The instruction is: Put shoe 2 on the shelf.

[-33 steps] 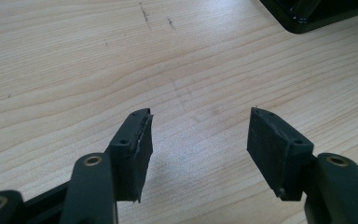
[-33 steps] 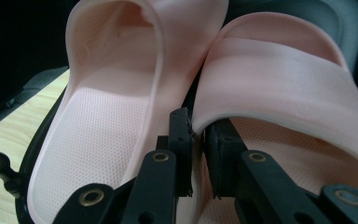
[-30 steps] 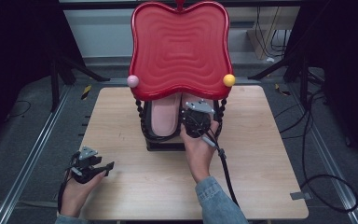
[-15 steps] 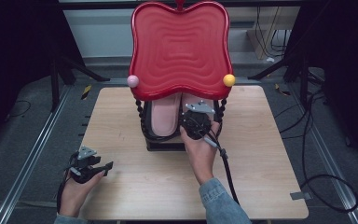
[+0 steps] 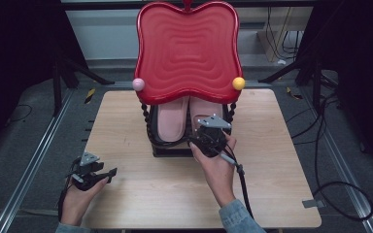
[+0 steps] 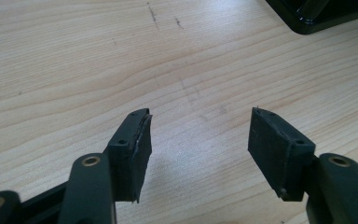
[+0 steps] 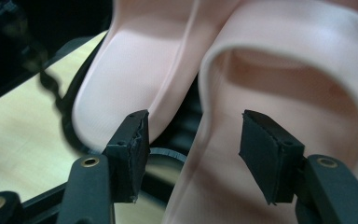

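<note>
Two pale pink slippers [image 5: 167, 121] side by side on black rack [image 5: 167, 148] under red tray [image 5: 187, 48], long axes running away from person (matte, soft-looking). Right hand-held gripper [image 5: 209, 138] wide open at nearer slipper [image 7: 279, 93]; left hand-held gripper [image 5: 108, 173] wide open over bare tabletop [image 5: 165, 194].
</note>
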A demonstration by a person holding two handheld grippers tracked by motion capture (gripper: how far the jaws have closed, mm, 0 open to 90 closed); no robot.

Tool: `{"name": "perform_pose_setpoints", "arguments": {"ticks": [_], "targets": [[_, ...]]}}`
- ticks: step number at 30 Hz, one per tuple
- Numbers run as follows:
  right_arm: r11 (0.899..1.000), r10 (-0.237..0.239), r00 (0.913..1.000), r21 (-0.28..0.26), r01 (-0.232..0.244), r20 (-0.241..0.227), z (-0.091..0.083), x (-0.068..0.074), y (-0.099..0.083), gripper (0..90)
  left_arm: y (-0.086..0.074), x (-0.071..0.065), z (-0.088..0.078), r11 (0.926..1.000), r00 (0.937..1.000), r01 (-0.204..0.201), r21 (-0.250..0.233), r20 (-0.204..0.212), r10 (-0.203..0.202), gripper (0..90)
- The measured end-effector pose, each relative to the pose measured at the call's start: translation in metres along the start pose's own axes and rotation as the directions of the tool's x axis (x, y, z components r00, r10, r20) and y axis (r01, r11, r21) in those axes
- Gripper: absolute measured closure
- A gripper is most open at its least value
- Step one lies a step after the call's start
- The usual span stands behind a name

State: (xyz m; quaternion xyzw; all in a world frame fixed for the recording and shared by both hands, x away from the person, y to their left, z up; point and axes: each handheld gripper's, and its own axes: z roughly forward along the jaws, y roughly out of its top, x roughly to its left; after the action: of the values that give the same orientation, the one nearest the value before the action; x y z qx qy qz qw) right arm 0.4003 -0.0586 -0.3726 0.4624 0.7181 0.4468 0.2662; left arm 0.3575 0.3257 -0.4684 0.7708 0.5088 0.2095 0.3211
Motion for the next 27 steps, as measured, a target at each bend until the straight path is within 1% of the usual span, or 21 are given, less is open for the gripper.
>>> {"name": "perform_pose_setpoints", "arguments": {"ticks": [2, 4, 7, 12, 14, 18, 23, 25, 27], "targets": [[1.0, -0.017, 0.9996, 0.021, 0.017, -0.022, -0.006, -0.001, -0.004, 41.6, 0.0, -0.001, 0.0, 1.0, 1.0, 0.001, -0.002, 0.001, -0.001, 38.4], [0.999, -0.022, 0.9983, 0.036, 0.024, -0.054, -0.011, -0.002, -0.007, 44.2, 0.001, -0.002, 0.0, 1.0, 1.0, -0.006, 0.001, 0.003, 0.006, 37.7], [0.997, -0.049, 0.9941, 0.061, 0.055, -0.096, -0.019, -0.005, -0.013, 52.2, 0.001, -0.003, 0.001, 1.0, 1.0, -0.008, 0.004, 0.005, 0.008, 36.7], [0.99, -0.084, 0.9854, 0.099, 0.099, -0.148, -0.027, -0.009, -0.019, 64.9, 0.001, -0.003, 0.001, 1.0, 0.9999, -0.008, 0.005, 0.007, 0.008, 35.8], [0.989, -0.082, 0.9823, 0.107, 0.101, -0.168, -0.03, -0.011, -0.02, 69.0, 0.001, -0.003, 0.001, 0.9999, 0.9999, -0.008, 0.006, 0.007, 0.008, 35.7], [0.98, -0.116, 0.9728, 0.137, 0.145, -0.2, -0.037, -0.012, -0.021, 75.7, 0.001, -0.003, 0.0, 1.0, 0.9999, -0.007, 0.005, 0.008, 0.007, 35.7], [0.963, -0.159, 0.9588, 0.179, 0.204, -0.235, -0.046, -0.012, -0.024, 81.7, 0.002, -0.004, -0.001, 1.0, 0.9999, -0.009, 0.003, 0.008, 0.009, 35.7], [0.955, -0.178, 0.9512, 0.191, 0.229, -0.252, -0.049, -0.012, -0.027, 84.0, 0.002, -0.005, -0.001, 1.0, 0.9999, -0.01, 0.002, 0.01, 0.01, 35.7], [0.948, -0.186, 0.9455, 0.203, 0.244, -0.267, -0.052, -0.011, -0.029, 86.8, 0.002, -0.005, -0.001, 1.0, 0.9999, -0.009, -0.001, 0.008, 0.01, 35.7]]}}
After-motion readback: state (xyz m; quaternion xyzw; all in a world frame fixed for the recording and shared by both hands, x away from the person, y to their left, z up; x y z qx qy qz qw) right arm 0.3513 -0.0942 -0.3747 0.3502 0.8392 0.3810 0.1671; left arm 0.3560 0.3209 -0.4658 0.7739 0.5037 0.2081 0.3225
